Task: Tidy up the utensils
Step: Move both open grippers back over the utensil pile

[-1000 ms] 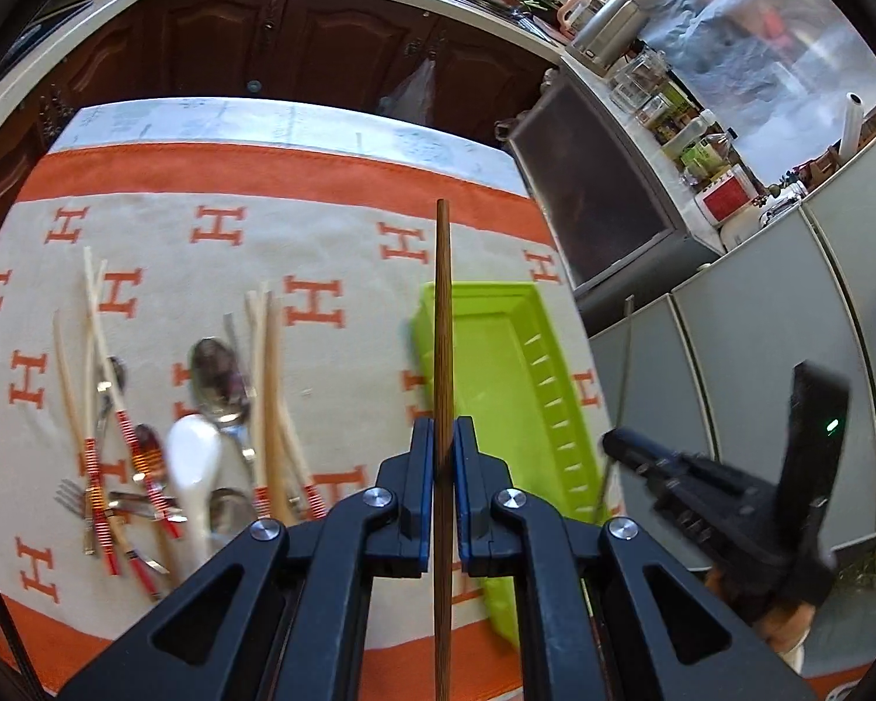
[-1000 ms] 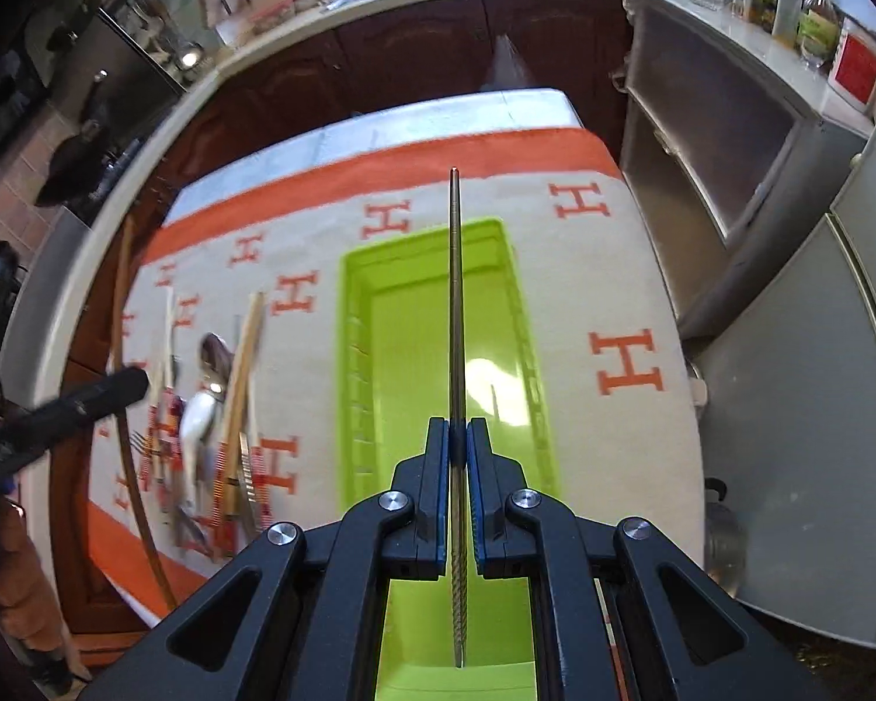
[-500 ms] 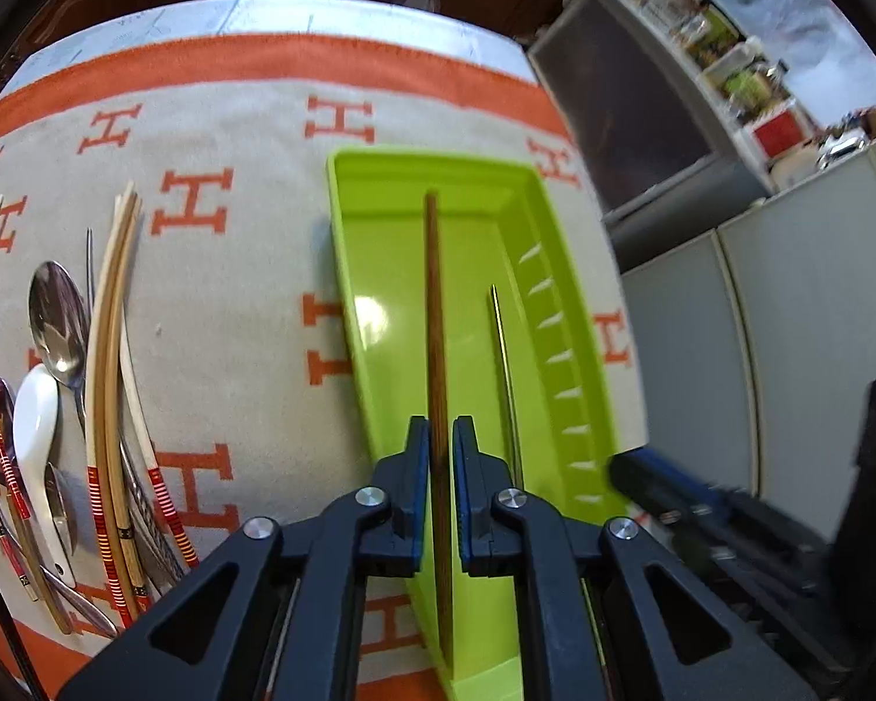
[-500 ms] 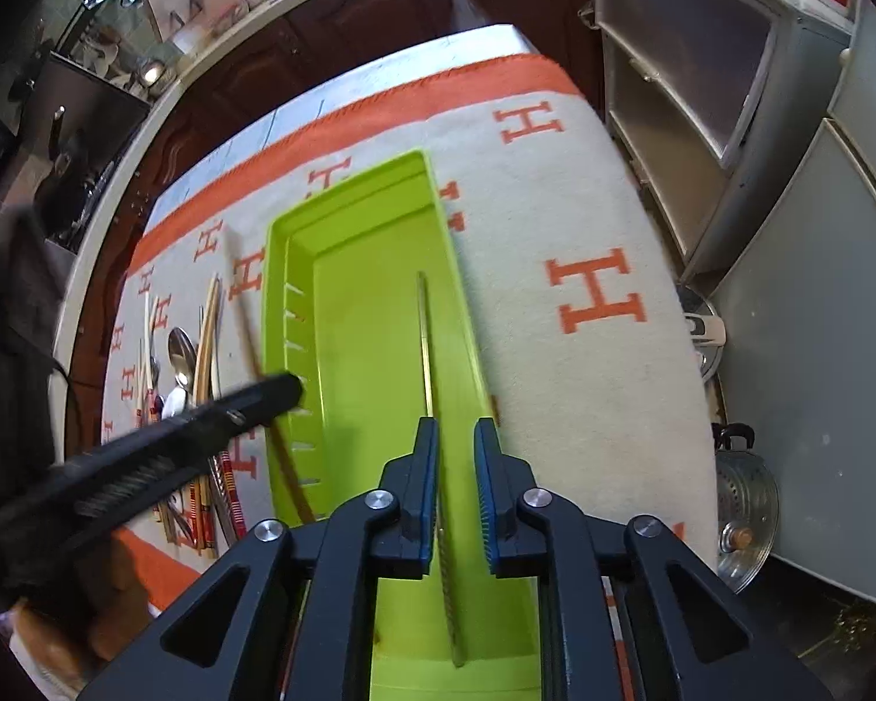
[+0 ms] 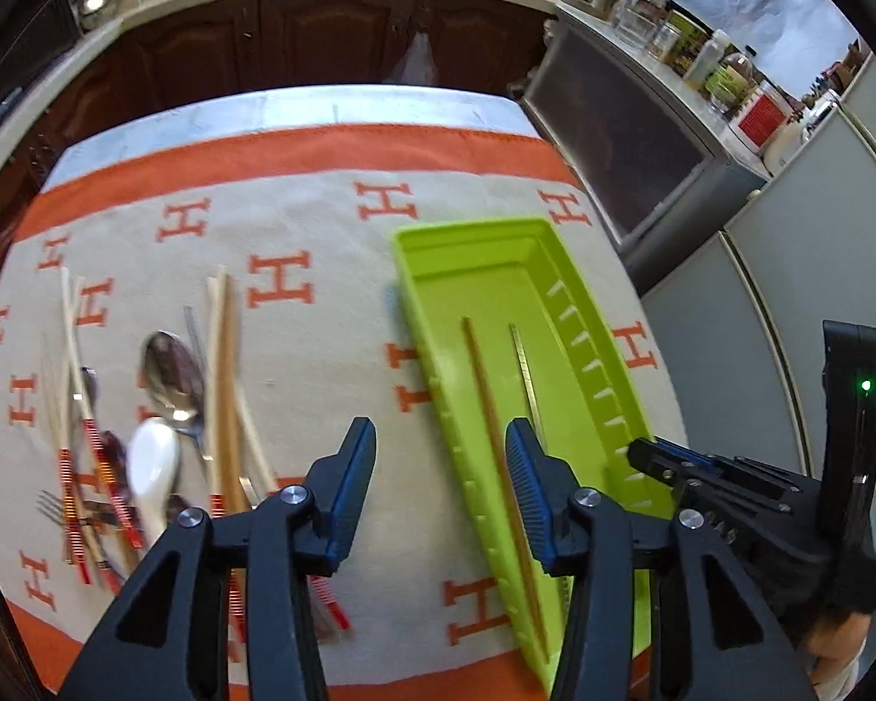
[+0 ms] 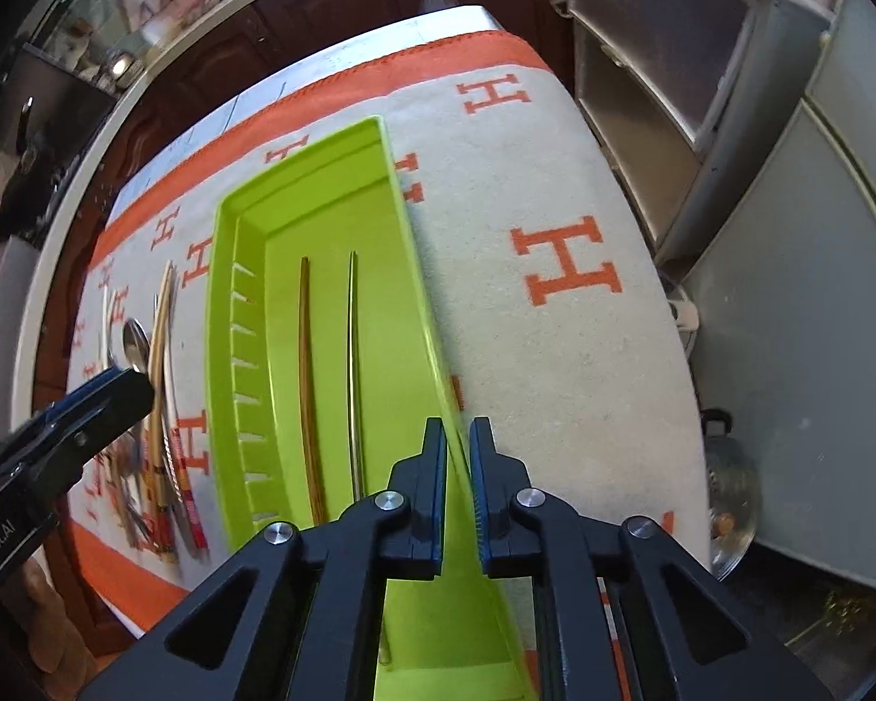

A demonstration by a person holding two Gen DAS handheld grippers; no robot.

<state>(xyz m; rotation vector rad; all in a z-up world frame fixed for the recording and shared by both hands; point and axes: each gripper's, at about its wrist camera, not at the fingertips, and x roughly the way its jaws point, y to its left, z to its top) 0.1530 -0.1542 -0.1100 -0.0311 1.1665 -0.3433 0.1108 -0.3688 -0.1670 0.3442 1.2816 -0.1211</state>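
Note:
A lime-green tray (image 5: 467,233) (image 6: 303,160) lies on the tablecloth. A brown wooden chopstick (image 5: 485,397) (image 6: 303,350) and a thin metal chopstick (image 5: 522,362) (image 6: 353,350) lie side by side in it. My left gripper (image 5: 441,432) hangs over the tray's left wall with its jaws opening and nothing between them. My right gripper (image 6: 456,426) is low over the tray's right wall. Its jaws are closing to a narrow gap. The wall's edge shows through the gap, with no pad pressing on it. Left of the tray lies a heap of utensils (image 5: 169,409) (image 6: 163,409): spoons, a fork, pale chopsticks.
The cloth (image 5: 298,222) is cream with orange H marks and an orange border. Dark wooden cabinets run along the far side. A steel cabinet (image 6: 660,117) stands close to the table's right edge, and a metal pot (image 6: 730,490) sits on the floor there.
Both grippers let go of their chopsticks, which now lie in the tray. The left jaws opened wide and swung left. The right gripper sank and shifted over the tray's right wall.

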